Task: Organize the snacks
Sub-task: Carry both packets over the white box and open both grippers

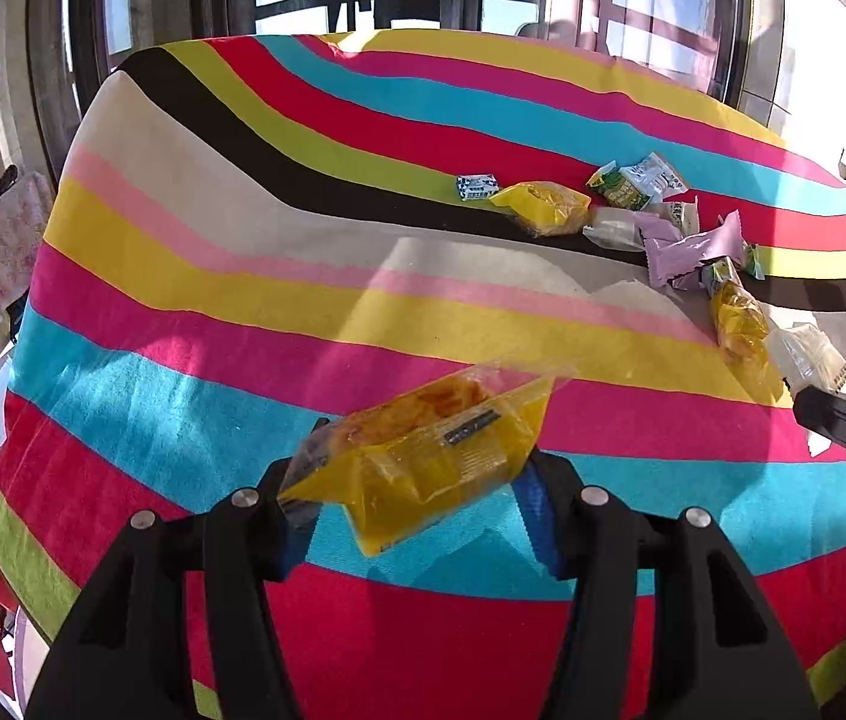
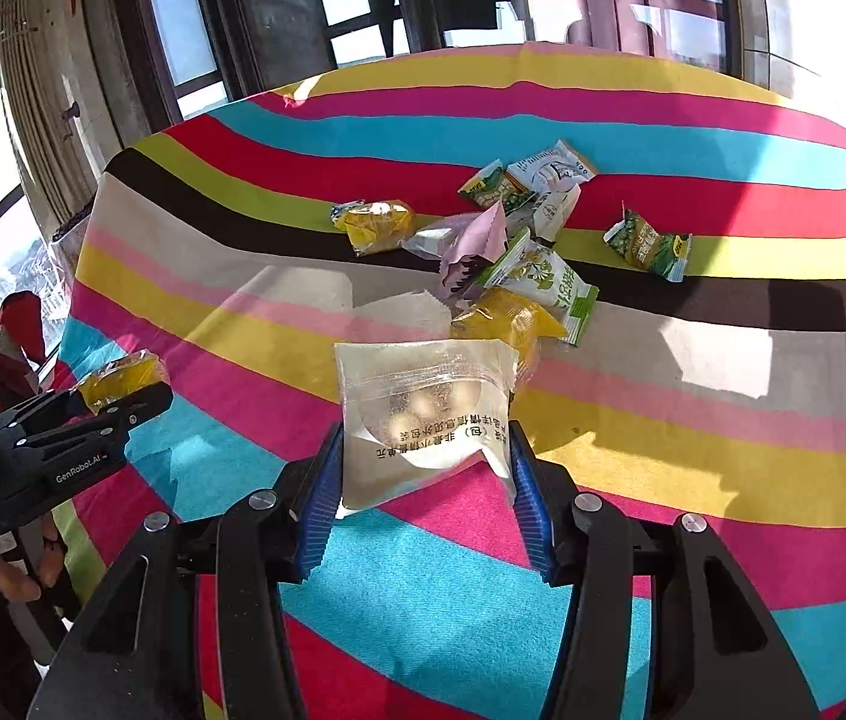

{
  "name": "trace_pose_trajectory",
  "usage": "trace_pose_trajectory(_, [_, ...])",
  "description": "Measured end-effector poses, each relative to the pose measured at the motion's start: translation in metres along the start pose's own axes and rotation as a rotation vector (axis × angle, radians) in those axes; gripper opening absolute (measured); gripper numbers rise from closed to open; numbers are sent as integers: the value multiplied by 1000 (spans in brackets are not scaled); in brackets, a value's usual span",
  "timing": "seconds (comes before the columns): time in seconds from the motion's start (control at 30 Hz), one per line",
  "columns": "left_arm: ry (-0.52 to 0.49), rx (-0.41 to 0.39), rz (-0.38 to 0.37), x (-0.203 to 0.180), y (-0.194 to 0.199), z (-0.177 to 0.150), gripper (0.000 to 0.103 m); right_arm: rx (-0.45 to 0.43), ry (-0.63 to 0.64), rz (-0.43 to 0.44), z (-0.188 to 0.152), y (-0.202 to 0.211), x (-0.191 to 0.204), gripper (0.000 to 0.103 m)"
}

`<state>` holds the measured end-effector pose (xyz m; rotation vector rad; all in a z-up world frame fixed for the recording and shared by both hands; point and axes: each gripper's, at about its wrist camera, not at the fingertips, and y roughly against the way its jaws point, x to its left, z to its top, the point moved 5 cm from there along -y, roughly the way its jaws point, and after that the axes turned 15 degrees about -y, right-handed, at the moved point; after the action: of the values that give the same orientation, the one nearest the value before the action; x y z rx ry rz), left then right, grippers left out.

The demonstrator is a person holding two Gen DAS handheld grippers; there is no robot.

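My left gripper point(image 1: 417, 504) is shut on a yellow pastry packet point(image 1: 423, 450) and holds it above the striped cloth; it shows at the left edge of the right wrist view point(image 2: 123, 402) with the packet point(image 2: 120, 381). My right gripper point(image 2: 426, 492) is shut on a clear packet with a round pastry point(image 2: 423, 402), held above the cloth; it shows at the right edge of the left wrist view point(image 1: 807, 402). A heap of snack packets point(image 2: 507, 252) lies mid-table: yellow, pink, green and white ones.
The table is covered by a striped cloth point(image 1: 243, 300). A lone green packet point(image 2: 651, 243) lies right of the heap. A small green-white packet point(image 1: 477, 187) lies at the heap's left end. Windows and curtains stand behind the table.
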<state>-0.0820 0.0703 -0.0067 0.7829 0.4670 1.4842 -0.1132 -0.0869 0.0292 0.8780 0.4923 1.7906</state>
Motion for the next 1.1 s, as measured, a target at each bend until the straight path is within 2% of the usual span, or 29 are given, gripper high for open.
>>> trace_pose_trajectory(0.33, [69, -16, 28, 38, 17, -28, 57, 50, 135, 51, -29, -6, 68, 51])
trace_pose_trajectory(0.7, [191, -29, 104, 103, 46, -68, 57, 121, 328, 172, -73, -10, 166, 51])
trace_pose_trajectory(0.9, [266, -14, 194, 147, 90, -125, 57, 162, 462, 280, -112, 4, 218, 51])
trace_pose_trajectory(1.1, [388, 96, 212, 184, 116, -208, 58, 262, 589, 388, -163, 4, 256, 51])
